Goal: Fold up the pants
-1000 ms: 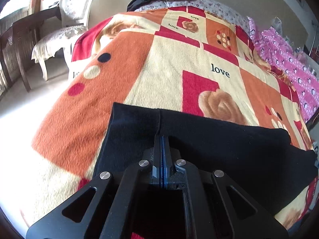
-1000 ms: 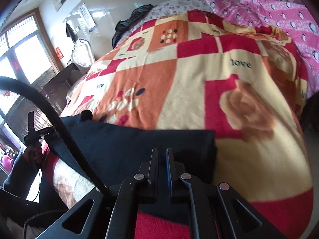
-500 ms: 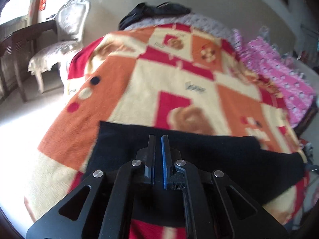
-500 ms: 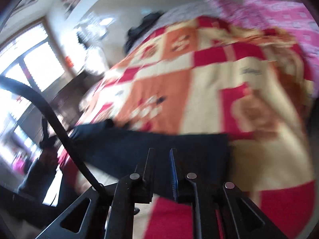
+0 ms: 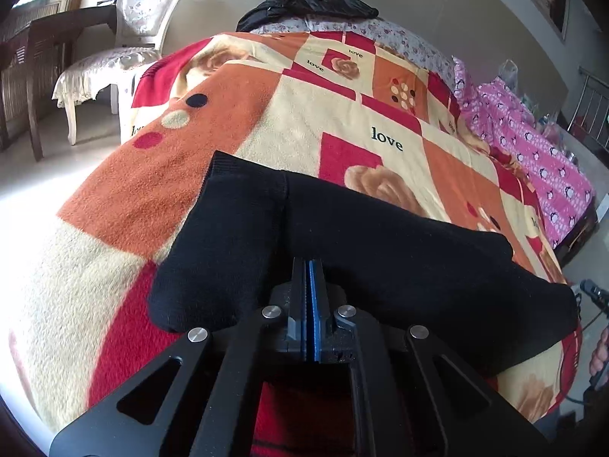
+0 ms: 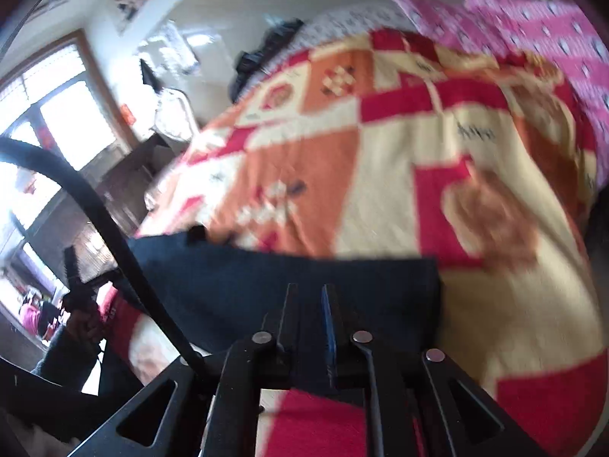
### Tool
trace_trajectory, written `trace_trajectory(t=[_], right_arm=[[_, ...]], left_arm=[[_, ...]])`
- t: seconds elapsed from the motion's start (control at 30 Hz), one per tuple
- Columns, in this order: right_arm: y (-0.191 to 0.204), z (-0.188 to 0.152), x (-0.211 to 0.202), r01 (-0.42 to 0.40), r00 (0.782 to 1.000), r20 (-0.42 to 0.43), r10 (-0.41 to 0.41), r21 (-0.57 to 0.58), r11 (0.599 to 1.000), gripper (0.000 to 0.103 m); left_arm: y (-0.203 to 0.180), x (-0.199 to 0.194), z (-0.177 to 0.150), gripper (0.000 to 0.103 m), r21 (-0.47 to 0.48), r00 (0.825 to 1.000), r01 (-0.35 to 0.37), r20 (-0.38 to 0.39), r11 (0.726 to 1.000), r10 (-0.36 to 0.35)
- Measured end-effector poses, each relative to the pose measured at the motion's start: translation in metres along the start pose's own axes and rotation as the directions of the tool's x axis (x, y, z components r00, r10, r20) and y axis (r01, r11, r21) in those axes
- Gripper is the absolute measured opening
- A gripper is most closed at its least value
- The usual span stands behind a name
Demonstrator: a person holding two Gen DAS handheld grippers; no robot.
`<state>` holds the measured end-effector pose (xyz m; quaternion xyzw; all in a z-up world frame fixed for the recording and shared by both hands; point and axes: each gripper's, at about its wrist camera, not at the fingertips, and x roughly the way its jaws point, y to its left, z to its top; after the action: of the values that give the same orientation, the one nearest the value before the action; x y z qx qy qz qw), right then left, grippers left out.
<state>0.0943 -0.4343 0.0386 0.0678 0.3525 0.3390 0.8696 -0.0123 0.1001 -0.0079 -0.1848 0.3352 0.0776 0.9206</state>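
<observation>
Soft, floppy black pants (image 5: 342, 251) want edge grips: left gripper (image 5: 309, 266) pressed together, right gripper (image 6: 309, 290) just parted, empty.

So the pants (image 5: 342, 236) are lying flat across the near end of the blanket (image 5: 297, 125), running left to right on the bed. Left gripper (image 5: 309, 266) sits over their near edge, right gripper (image 6: 309, 293) over the other end. Far end of the bed has a jacket (image 5: 304, 5) dumped on it. Chair (image 5: 129, 38) stands off to the far left, quilt (image 5: 533, 144) along the right side.
</observation>
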Motion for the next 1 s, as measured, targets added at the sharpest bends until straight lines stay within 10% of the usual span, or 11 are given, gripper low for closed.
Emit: trace_trajectory(t=[0.17, 0.43, 0.57, 0.7, 0.83, 1.0], right_arm=[[-0.042, 0.0, 0.057, 0.171, 0.977, -0.142, -0.159, 0.075, 0.982, 0.035], [-0.059, -0.014, 0.051, 0.092, 0.995, -0.043, -0.087, 0.117, 0.989, 0.035], [-0.056, -0.018, 0.048, 0.076, 0.997, -0.024, -0.074, 0.123, 0.989, 0.038], [-0.06, -0.015, 0.049, 0.072, 0.997, -0.016, -0.07, 0.126, 0.989, 0.038], [-0.059, -0.015, 0.049, 0.079, 0.997, -0.011, -0.078, 0.118, 0.99, 0.038], [-0.059, -0.016, 0.048, 0.076, 0.997, -0.005, -0.076, 0.12, 0.99, 0.038]], left_arm=[[-0.002, 0.012, 0.014, 0.004, 0.01, 0.998, -0.05, -0.046, 0.999, 0.051], [-0.008, 0.018, 0.041, 0.004, -0.057, 0.991, -0.091, -0.107, 0.994, 0.085], [-0.069, -0.006, 0.047, 0.004, 0.053, 0.997, 0.074, -0.027, 0.996, -0.072], [-0.161, 0.018, 0.035, 0.005, 0.189, 0.958, 0.278, -0.129, 0.942, -0.257], [-0.212, 0.09, 0.009, 0.005, 0.253, 0.926, 0.243, -0.349, 0.936, -0.146], [-0.225, 0.09, 0.005, 0.007, 0.291, 0.957, 0.18, -0.274, 0.94, -0.099]])
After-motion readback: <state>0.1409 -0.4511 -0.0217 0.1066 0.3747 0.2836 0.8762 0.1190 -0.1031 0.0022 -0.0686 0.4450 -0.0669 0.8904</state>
